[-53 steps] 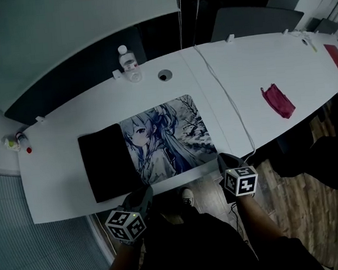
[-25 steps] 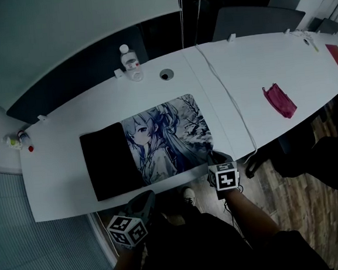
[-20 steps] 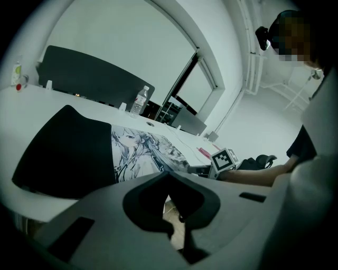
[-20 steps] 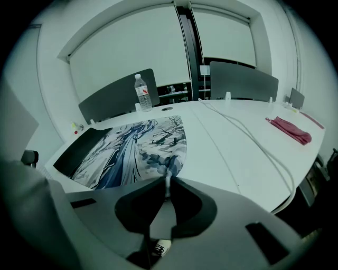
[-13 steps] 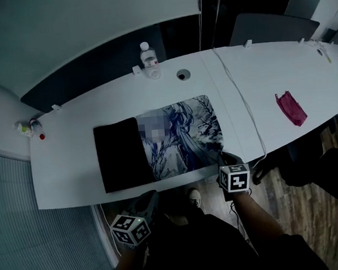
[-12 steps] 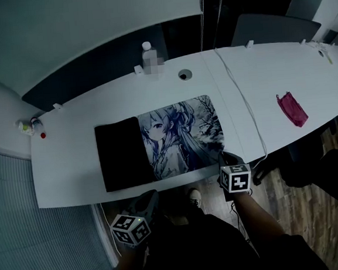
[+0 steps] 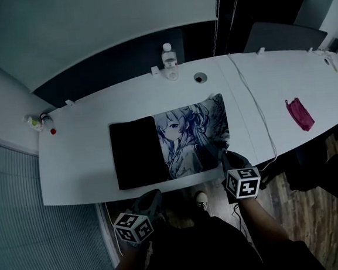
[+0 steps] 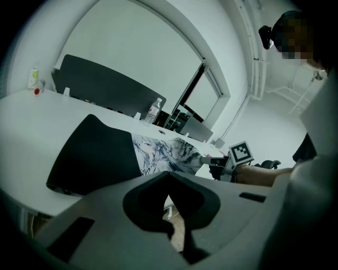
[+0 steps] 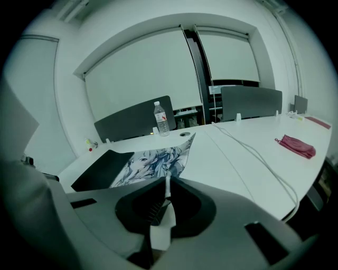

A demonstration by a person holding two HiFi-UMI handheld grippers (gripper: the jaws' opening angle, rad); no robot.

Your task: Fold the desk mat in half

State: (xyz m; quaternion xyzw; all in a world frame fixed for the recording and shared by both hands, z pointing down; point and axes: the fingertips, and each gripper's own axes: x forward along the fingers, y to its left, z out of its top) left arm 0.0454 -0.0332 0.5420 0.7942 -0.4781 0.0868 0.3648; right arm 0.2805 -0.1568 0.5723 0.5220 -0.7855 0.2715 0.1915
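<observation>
Black backing covers the left stretch of the desk mat (image 7: pixel 187 138), while the rest shows a pale blue-grey printed figure. That black panel (image 7: pixel 136 153) appears to be the mat's left end already turned over onto the print, though the fold line itself is hard to make out.

The right gripper (image 7: pixel 228 154) has the mat's near right corner. Its jaws have just been closing and now stand narrow, with the thin pale edge of the corner pinched between the fingers (image 9: pixel 165 185). From there the mat (image 9: pixel 153 161) slopes down and away ahead of them, lying flat on the white table (image 7: pixel 78 169) further off.

The left gripper (image 7: pixel 152 196) has its jaws together on nothing. It sits short of the table's near edge, with the mat ahead of its fingers and a little above them.

The step in hand looks like the lift of the right-hand end. The next move probably calls for carrying that corner up and across toward the black panel, keeping the pinch firm so the limp sheet does not slip out. The free far corner may lag or crease, so the left gripper could be needed to steady or align the edges.
</observation>
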